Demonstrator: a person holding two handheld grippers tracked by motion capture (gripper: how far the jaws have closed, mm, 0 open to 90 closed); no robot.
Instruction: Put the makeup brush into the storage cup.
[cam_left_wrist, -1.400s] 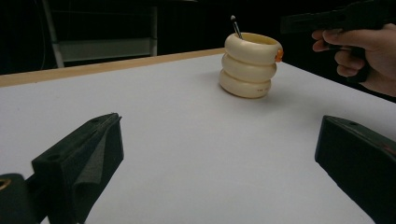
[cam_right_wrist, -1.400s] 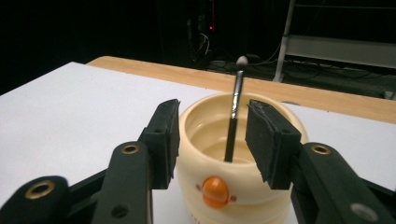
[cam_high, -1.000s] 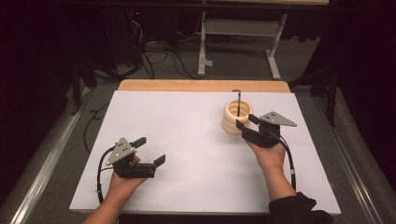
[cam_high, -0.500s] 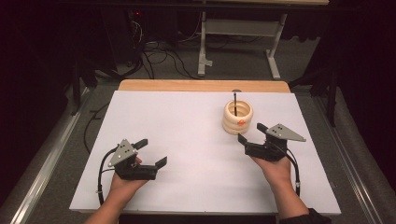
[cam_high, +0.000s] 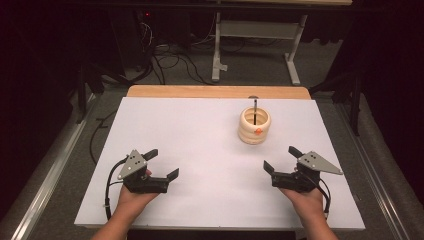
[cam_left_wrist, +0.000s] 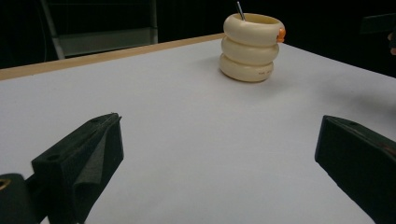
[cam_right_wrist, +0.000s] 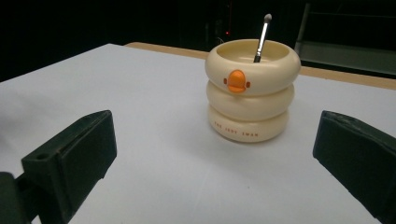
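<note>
The right tongs, spread and empty, are drawn back from the cream holder, which is left upright with a thin stick inside on the far right of the surface, while the left tongs are kept spread, so the placing seems finished.

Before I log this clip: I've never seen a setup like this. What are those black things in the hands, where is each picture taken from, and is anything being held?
A person sits at a white table with a hand-held two-jaw tool in each hand: the left tool and the right tool. One picture comes from a fixed camera above, looking forward and down. The other two come from small cameras riding on each tool, so the black jaws rise at the bottom of those pictures. On the table stands a cream holder shaped like three stacked rings, with an orange beak mark and a thin brush handle sticking out of it. Both tools are open and hold nothing.
</note>
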